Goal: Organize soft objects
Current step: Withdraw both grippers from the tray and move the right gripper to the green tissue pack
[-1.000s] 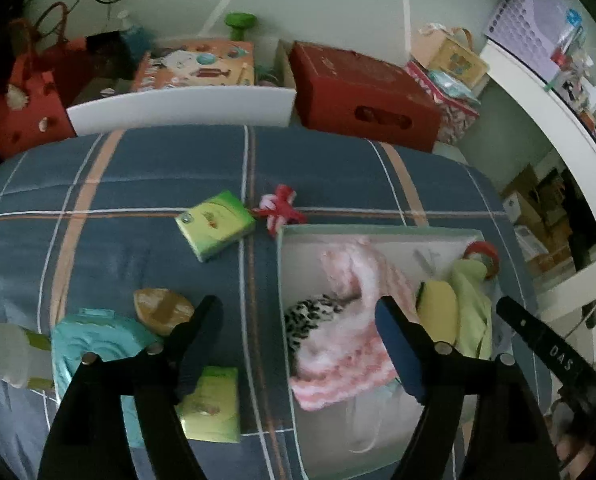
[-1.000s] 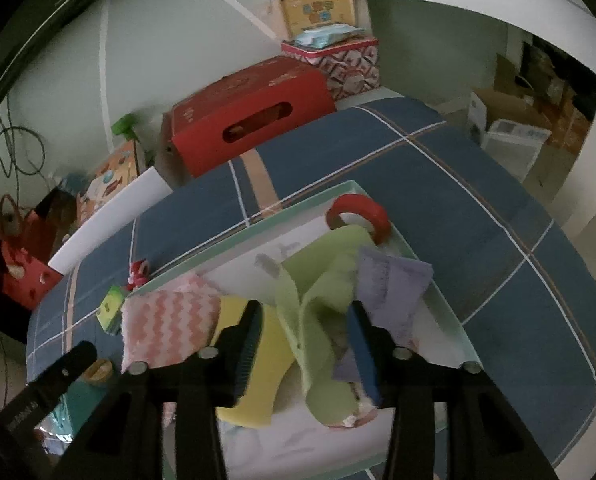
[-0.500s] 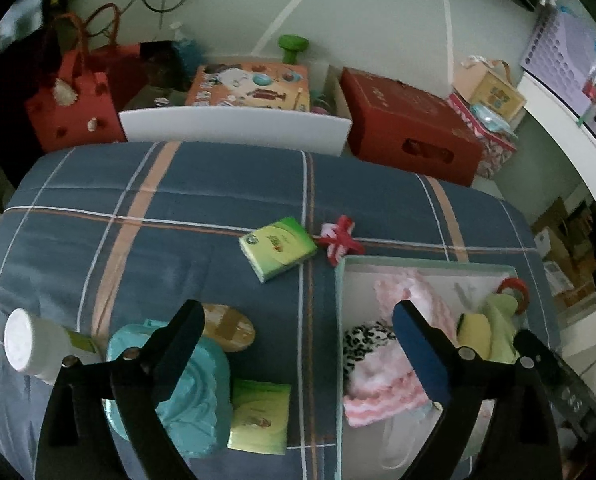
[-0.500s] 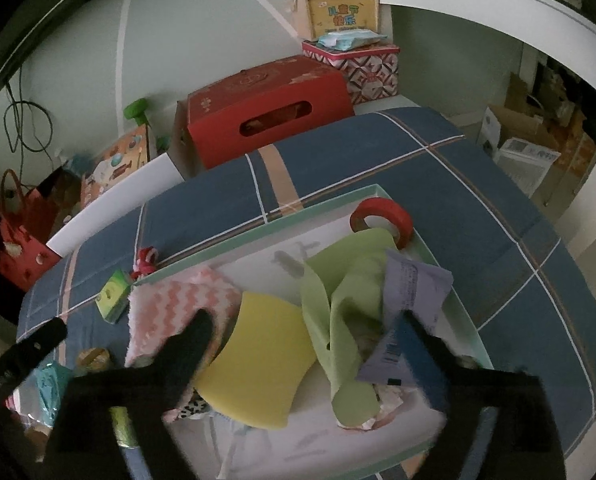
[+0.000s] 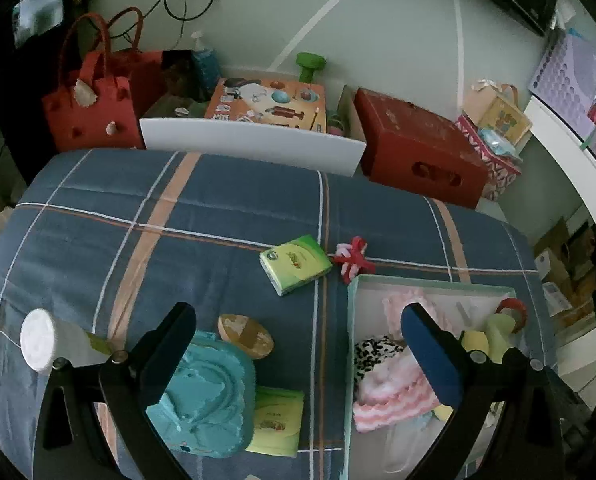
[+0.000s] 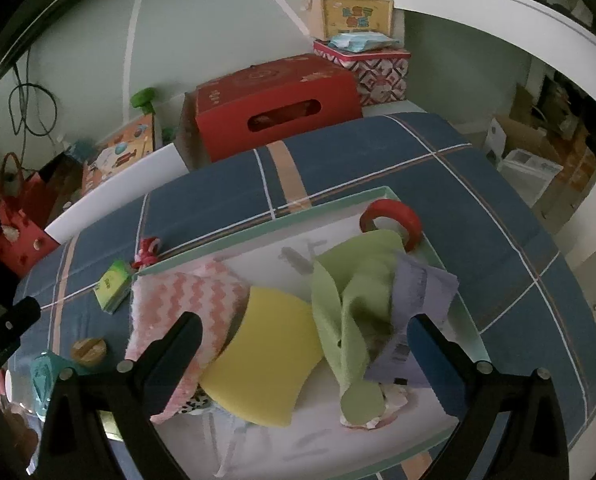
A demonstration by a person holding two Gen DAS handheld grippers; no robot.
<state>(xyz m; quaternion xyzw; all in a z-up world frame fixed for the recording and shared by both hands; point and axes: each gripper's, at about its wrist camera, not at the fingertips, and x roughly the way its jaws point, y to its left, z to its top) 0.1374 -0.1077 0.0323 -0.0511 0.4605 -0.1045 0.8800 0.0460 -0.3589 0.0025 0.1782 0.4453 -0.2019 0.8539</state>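
A white box with a mint rim point(image 6: 337, 200) point(image 5: 351, 320) sits on the blue plaid bed. It holds a pink zigzag cloth point(image 6: 186, 300), a yellow sponge point(image 6: 270, 364), a green cloth point(image 6: 353, 288), a lilac cloth point(image 6: 421, 300), a leopard-print cloth point(image 5: 371, 354) and a red tape roll point(image 6: 391, 218). My right gripper point(image 6: 303, 364) is open and empty above the box. My left gripper point(image 5: 298, 352) is open and empty above the bed, left of the box. A red-white knot toy point(image 5: 351, 258) lies outside the box at its far corner.
On the bed left of the box lie a green tissue pack point(image 5: 296, 262), a second pack point(image 5: 276, 420), a teal wipes pouch point(image 5: 206, 396), a wooden brush point(image 5: 246, 336) and a white bottle point(image 5: 42, 340). A red carton point(image 5: 417, 152) and a red bag point(image 5: 90, 104) stand behind.
My right gripper opened and let go of the lilac and green cloths in the box, then drew back. My left gripper rose and pulled back to the left.
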